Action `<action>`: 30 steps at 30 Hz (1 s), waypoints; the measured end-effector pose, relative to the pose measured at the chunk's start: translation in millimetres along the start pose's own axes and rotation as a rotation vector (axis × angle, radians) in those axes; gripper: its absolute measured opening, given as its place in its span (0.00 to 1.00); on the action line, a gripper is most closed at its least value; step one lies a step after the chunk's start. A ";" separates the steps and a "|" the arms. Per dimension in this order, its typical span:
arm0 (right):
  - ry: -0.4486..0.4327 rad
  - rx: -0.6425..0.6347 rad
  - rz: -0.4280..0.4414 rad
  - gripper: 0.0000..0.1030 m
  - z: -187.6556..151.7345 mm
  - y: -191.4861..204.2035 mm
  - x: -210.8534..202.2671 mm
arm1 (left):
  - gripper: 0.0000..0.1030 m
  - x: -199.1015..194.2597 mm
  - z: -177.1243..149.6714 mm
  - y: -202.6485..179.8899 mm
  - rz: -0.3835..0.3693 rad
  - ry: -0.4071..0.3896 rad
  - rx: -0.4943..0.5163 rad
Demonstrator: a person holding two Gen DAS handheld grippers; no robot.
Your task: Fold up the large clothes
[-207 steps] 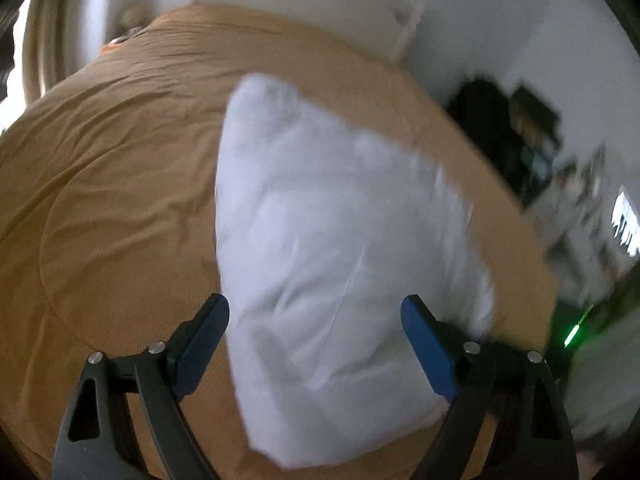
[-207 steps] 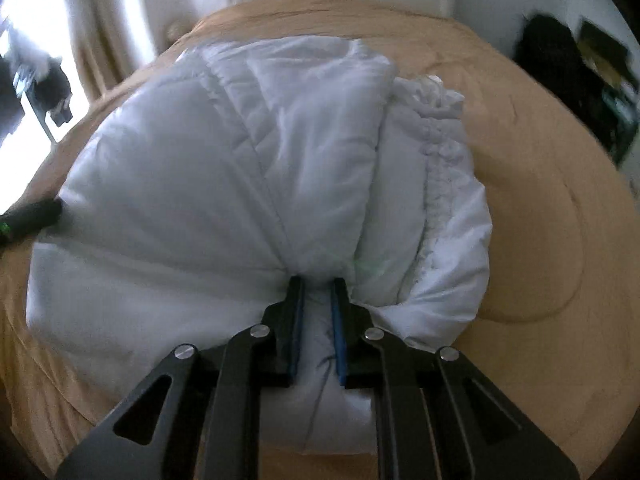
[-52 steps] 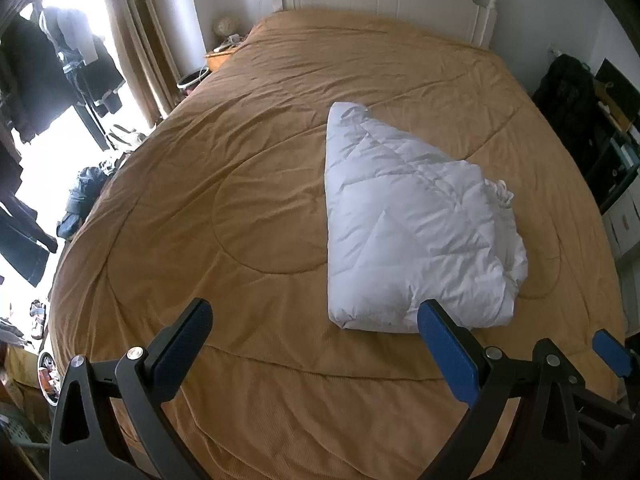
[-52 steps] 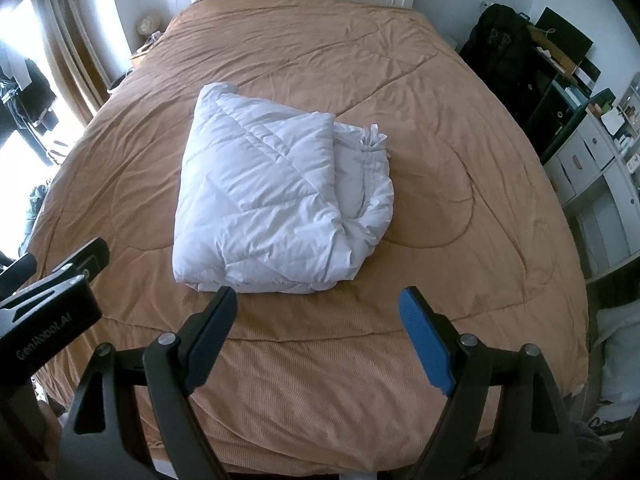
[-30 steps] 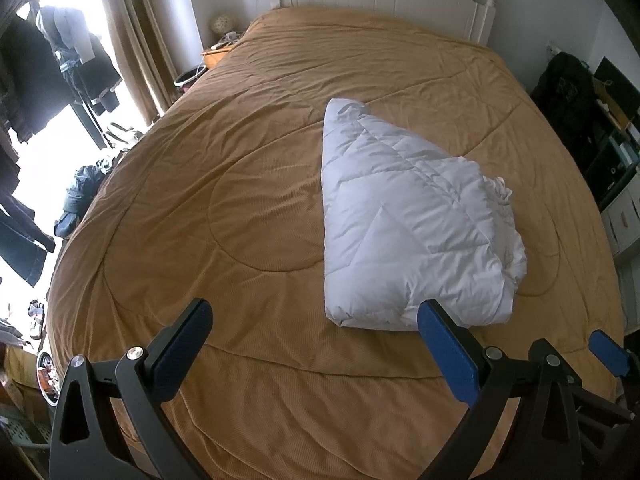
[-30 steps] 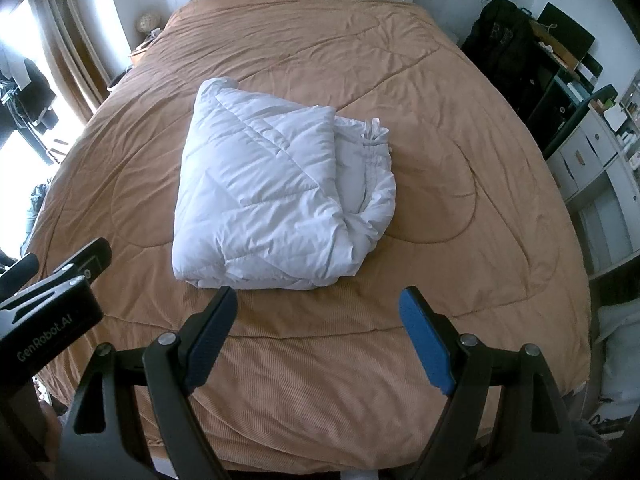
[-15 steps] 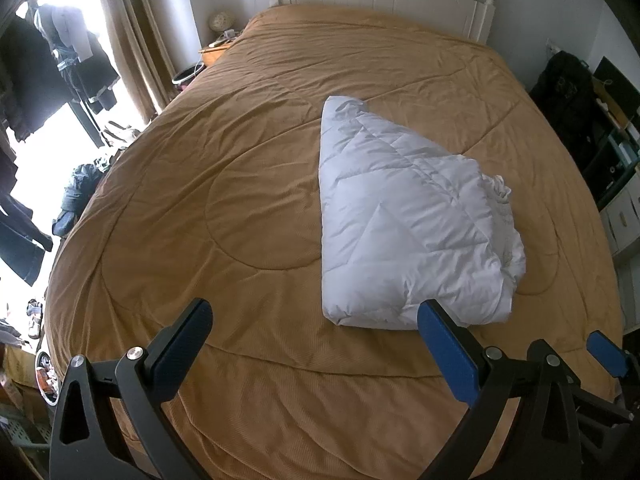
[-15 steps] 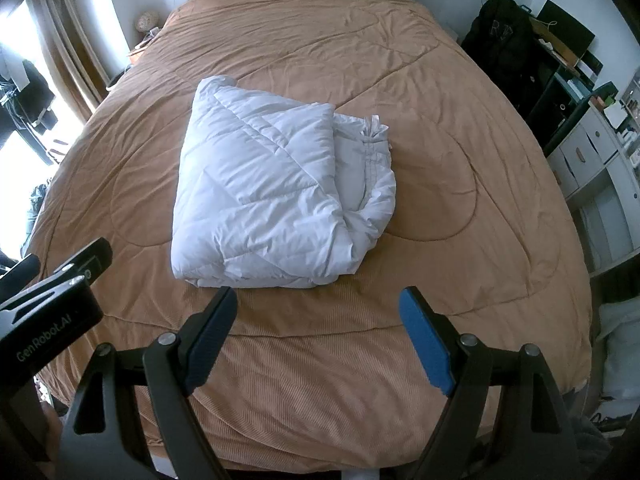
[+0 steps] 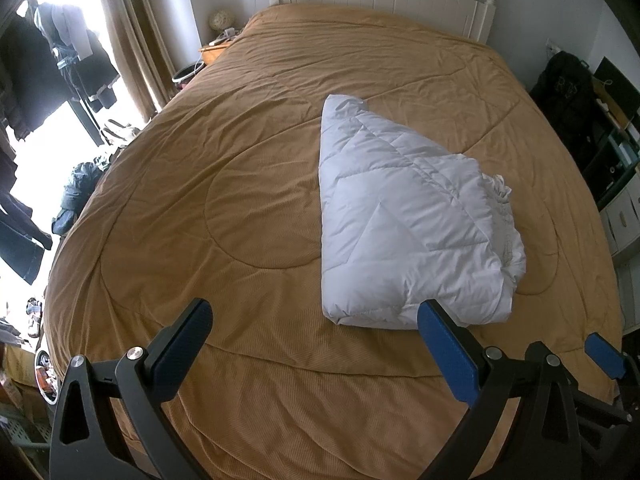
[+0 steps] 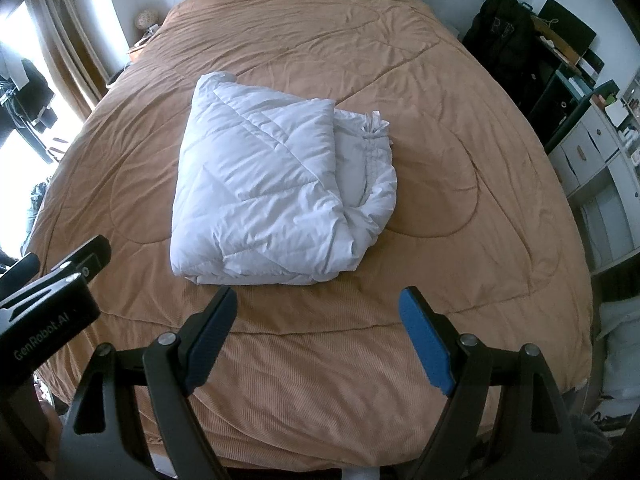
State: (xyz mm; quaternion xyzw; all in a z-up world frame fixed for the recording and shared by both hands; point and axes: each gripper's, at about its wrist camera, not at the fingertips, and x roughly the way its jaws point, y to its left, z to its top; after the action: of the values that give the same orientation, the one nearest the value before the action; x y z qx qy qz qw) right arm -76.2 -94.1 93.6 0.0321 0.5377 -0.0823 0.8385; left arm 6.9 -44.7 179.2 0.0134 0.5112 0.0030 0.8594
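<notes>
One bed (image 9: pixel 248 208) covered in a tan quilt is seen, and one folded white padded garment (image 10: pixel 264 200) is laid near its middle, toward the foot. The garment is found just beyond the right gripper (image 10: pixel 316 332) and past the left gripper (image 9: pixel 316 340), untouched by either. Two grippers are counted; both are held wide, with nothing between the blue pads (image 10: pixel 424 340).

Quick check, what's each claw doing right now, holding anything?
Left claw: open, empty, above the brown bedspread.
Right claw: open, empty, short of the folded white quilted garment.
</notes>
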 end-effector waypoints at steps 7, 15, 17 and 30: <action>0.003 0.000 0.001 0.81 1.3 -0.6 1.0 | 0.99 1.1 -3.0 -1.6 -0.002 0.004 -0.001; 0.008 0.003 0.000 0.81 -0.8 -0.9 1.6 | 0.99 1.3 -3.1 -1.8 -0.002 0.005 -0.001; 0.010 0.002 0.001 0.81 -0.1 -1.8 2.5 | 0.99 1.5 -2.7 -1.5 -0.003 0.006 0.001; 0.023 -0.006 0.004 0.81 2.0 -3.4 6.4 | 0.99 5.3 -2.4 -2.2 -0.006 0.018 0.000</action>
State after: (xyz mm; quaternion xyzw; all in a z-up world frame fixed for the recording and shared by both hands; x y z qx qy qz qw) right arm -72.3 -98.4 88.7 0.0317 0.5475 -0.0789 0.8324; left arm 7.3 -46.7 173.3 0.0115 0.5191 0.0005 0.8547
